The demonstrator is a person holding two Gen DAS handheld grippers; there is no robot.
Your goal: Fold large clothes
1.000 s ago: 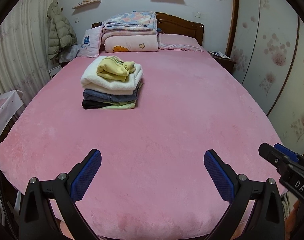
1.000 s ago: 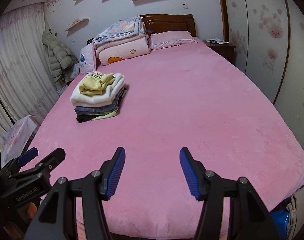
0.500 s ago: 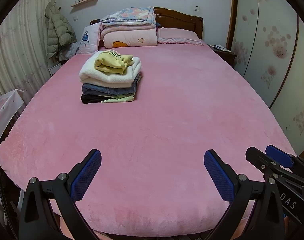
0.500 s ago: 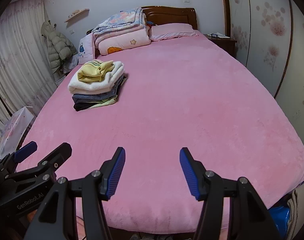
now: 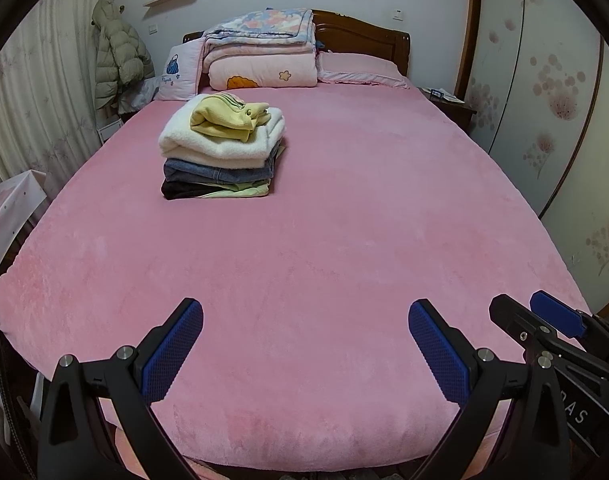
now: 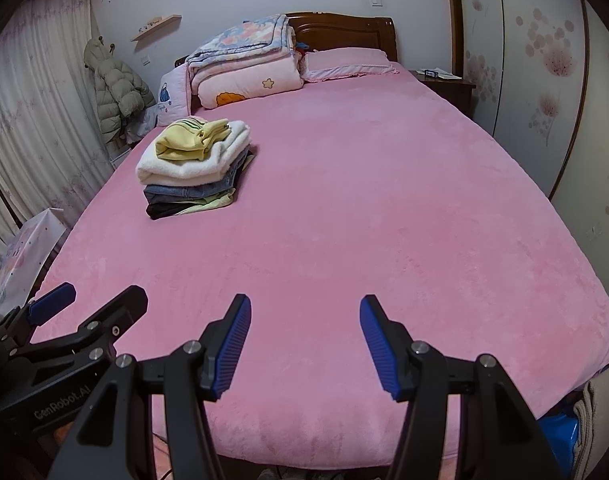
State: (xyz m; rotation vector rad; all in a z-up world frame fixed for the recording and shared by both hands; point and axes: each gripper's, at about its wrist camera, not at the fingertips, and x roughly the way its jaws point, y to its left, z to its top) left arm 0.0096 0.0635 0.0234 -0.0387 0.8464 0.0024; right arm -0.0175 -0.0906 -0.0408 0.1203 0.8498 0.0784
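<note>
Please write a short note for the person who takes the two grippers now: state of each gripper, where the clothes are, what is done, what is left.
Left gripper: open, empty, over the near edge of the bed.
Right gripper: open, empty, beside it.
Clothes: one folded stack on the far left part of the bed, yellow top uppermost.
Done: every garment in view is folded and stacked.
Left: no unfolded garment shows; look outside the view for the next one.
</note>
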